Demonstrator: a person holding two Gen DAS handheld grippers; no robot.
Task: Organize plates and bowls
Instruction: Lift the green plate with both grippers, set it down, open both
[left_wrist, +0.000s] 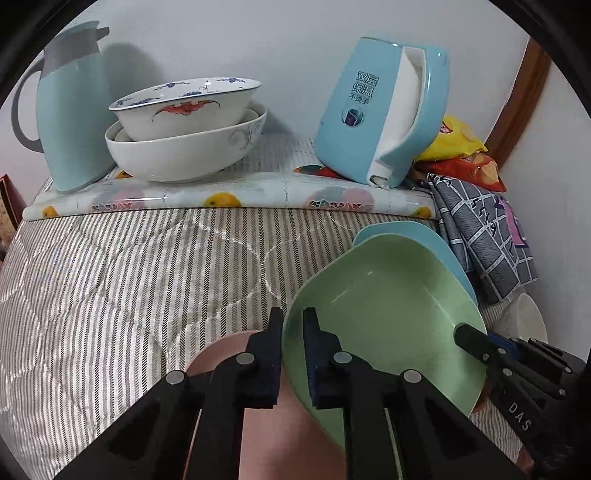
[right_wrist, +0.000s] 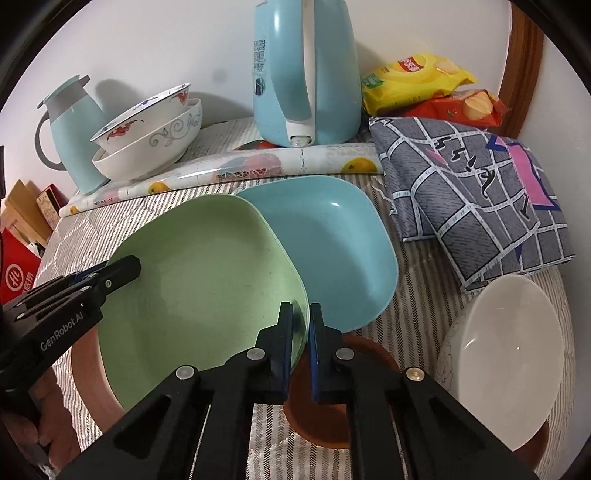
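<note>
A pale green plate (left_wrist: 388, 325) (right_wrist: 199, 280) lies tilted over a brown-pink plate (left_wrist: 225, 354) (right_wrist: 321, 410) on the striped bed cover. My left gripper (left_wrist: 292, 332) (right_wrist: 129, 267) is shut on the green plate's left rim. My right gripper (right_wrist: 301, 325) (left_wrist: 463, 332) is shut on the opposite rim. A blue plate (right_wrist: 332, 251) (left_wrist: 424, 240) sits just behind, partly under the green one. A white bowl (right_wrist: 509, 354) rests to the right. Two stacked patterned bowls (left_wrist: 184, 125) (right_wrist: 147, 136) stand at the back on a fruit-print mat.
A light blue kettle (left_wrist: 380, 110) (right_wrist: 306, 74) and a blue thermos jug (left_wrist: 70, 110) (right_wrist: 74, 136) stand on the mat by the wall. A folded grey checked cloth (right_wrist: 472, 199) and snack bags (right_wrist: 417, 81) lie at the right. Boxes (right_wrist: 22, 266) sit beyond the left edge.
</note>
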